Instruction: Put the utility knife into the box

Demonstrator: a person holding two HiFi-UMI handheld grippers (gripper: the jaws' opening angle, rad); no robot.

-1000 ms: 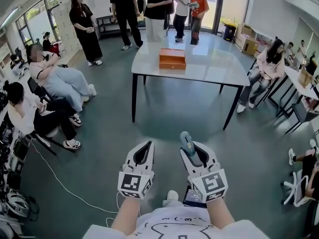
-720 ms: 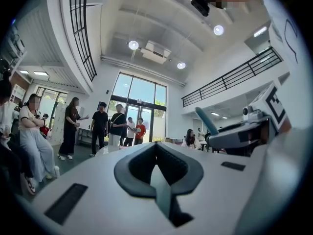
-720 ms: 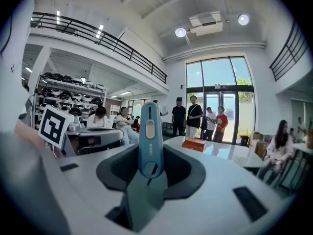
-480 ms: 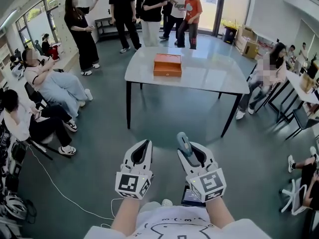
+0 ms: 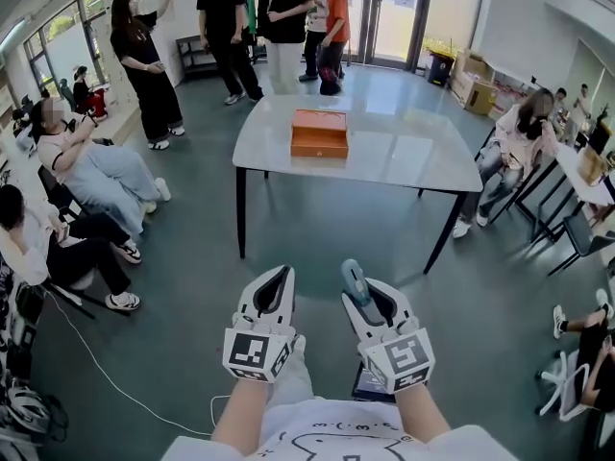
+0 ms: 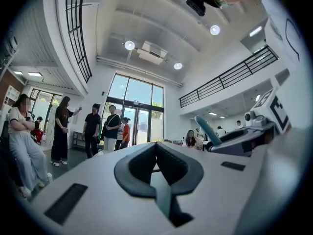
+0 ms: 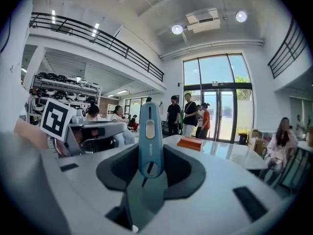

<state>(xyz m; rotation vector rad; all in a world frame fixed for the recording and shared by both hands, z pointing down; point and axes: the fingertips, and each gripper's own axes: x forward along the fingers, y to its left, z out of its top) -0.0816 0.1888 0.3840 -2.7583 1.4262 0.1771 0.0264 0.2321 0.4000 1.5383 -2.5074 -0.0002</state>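
right gripper low in the frame, clamped on a teal utility knife sticking out ahead, left gripper beside it, jaws together and empty, orange box on white table upper centre, people beyond

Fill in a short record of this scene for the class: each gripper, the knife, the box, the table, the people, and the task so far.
left gripper: shut, nothing in it
right gripper: shut on the knife
knife: teal, lying along the jaws, its end sticking out past them
box: orange, lid closed, on the table
table: pale top, dark legs, ahead of both grippers and apart from them
people: several standing beyond the table, others seated at both sides
task: knife not yet in the box
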